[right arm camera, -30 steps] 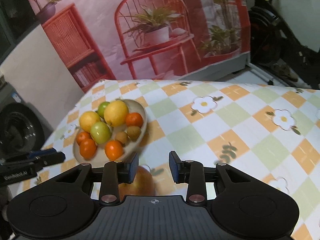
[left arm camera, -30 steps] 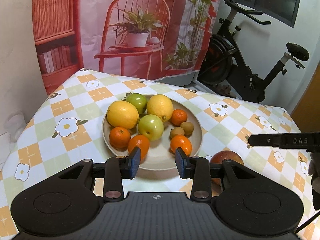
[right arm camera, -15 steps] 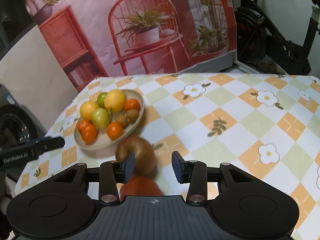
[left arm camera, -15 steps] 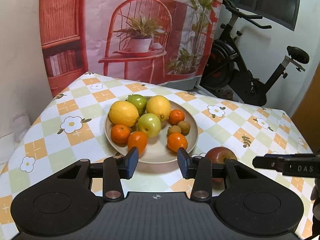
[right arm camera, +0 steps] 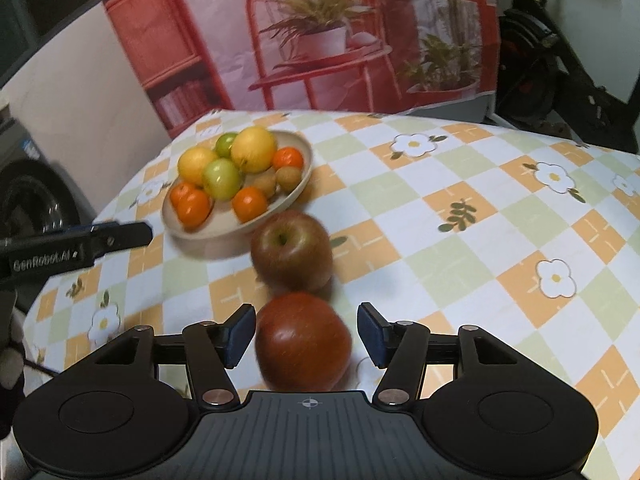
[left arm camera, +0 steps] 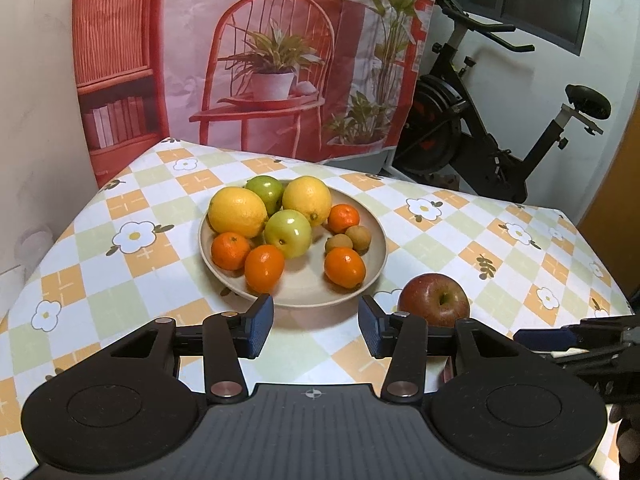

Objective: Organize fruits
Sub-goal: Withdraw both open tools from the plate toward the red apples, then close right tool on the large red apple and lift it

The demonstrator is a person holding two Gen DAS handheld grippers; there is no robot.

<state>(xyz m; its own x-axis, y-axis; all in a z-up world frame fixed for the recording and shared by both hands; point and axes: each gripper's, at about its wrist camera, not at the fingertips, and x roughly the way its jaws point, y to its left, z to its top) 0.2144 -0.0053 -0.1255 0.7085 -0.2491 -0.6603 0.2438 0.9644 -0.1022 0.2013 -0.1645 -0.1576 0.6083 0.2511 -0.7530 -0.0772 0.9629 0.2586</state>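
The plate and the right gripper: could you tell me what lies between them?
Two red apples, the nearer between the right gripper's opening jaws, seen from the right wrist.

Checkered table [left arm camera: 132, 256], plate [left arm camera: 376, 240], two apples [right arm camera: 292, 252]

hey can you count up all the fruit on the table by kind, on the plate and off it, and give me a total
Lemons: 2, on the plate
Green apples: 2, on the plate
Mandarins: 4, on the plate
Small brown fruits: 2, on the plate
Red apples: 2, on the tablecloth beside the plate
Total: 12 fruits
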